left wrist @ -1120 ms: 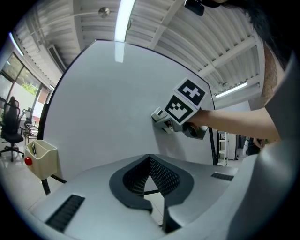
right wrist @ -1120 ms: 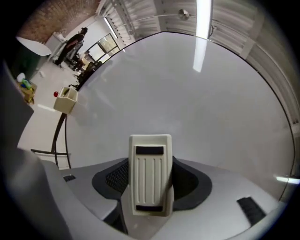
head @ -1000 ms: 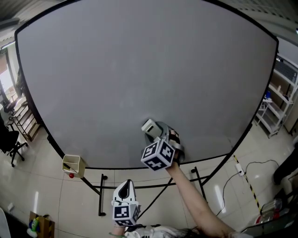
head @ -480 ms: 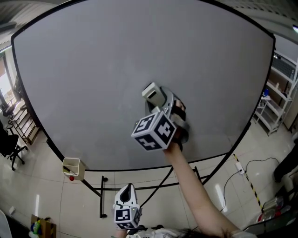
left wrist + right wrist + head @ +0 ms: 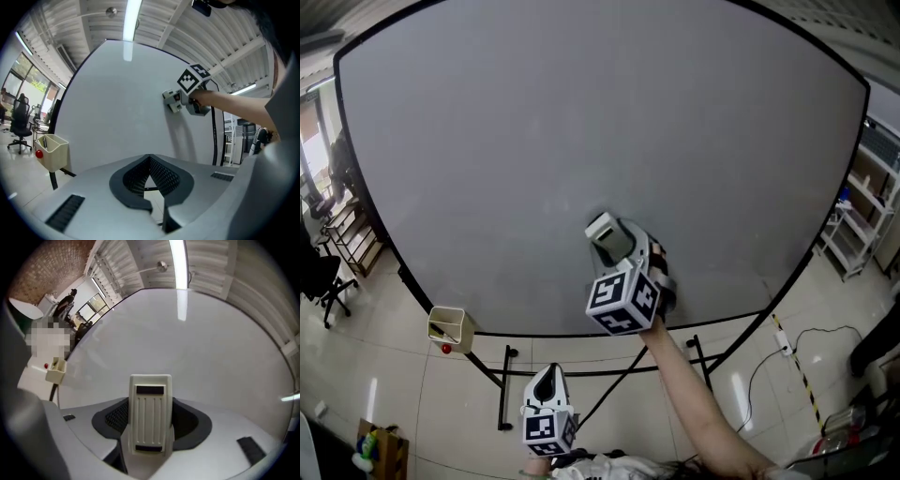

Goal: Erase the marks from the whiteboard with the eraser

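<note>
Cream ribbed eraser (image 5: 150, 413) gripped by right tool (image 5: 615, 249), against whiteboard (image 5: 581, 122), left tool (image 5: 149, 171) closed, empty

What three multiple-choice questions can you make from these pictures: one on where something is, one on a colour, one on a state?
1. In the head view, where is the small beige box?
A. At the lower left edge of the whiteboard
B. At the board's top right corner
C. In the middle of the board

2. What colour is the eraser?
A. Red
B. Blue
C. Cream-white

3. What state is the right tool in?
A. Open and empty
B. Shut on the eraser
C. Shut on a marker pen

Answers:
1. A, since the box sits by the frame's lower left edge.
2. C, since its ribbed back shows cream-white in the right gripper view.
3. B, since the eraser stands clamped between the two jaws.
</note>
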Motion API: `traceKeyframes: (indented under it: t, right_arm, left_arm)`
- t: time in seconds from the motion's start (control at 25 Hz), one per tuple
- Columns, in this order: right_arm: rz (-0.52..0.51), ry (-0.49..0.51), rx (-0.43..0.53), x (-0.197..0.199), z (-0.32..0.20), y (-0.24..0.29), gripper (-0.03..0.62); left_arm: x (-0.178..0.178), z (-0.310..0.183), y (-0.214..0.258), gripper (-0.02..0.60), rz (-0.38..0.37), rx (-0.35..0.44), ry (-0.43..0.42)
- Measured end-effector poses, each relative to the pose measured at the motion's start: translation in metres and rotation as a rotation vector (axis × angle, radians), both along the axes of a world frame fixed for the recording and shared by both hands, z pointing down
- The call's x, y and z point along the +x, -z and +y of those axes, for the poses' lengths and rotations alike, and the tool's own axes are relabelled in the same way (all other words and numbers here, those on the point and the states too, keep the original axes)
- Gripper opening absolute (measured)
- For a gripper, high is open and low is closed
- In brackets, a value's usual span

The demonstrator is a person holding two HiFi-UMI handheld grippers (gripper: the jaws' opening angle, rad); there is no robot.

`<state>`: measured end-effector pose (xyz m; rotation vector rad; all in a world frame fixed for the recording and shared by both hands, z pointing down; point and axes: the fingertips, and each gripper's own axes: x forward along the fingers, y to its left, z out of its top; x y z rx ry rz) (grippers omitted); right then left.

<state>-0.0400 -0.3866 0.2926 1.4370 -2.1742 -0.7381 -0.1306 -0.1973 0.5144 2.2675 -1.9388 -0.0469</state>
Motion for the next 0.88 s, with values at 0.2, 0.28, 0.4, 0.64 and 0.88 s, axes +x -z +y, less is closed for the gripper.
traceKeyframes:
  t: [0.2,0.28,0.4,0.64,0.88]
  right_arm:
    - [-0.171,-0.013,0.115,0.024,-0.001,0.158,0.281]
    - [-0.177,-0.041,0.084,0.027,-0.003,0.170,0.281]
    - [-0.146,-0.064,0.161,0.019,-0.003,0.135,0.288]
    - [0.139,-0.055,0.076,-0.026,0.001,-0.039,0.283]
    - [0.035,0.033,-0.056,-0.033,0.000,-0.031,0.279]
  left_arm:
    - [-0.001,-0.005,-0.002,0.002,0.004,-0.001,0.000]
    - [0.001,-0.008,-0.001,0.002,0.006,0.002,0.000]
    - [0.001,-0.011,-0.001,0.002,0.007,0.005,-0.002]
    - [-0.004,-0.012,-0.002,0.002,0.009,0.004,0.008]
    - [-0.013,-0.008,-0.006,0.002,0.013,-0.005,0.029]
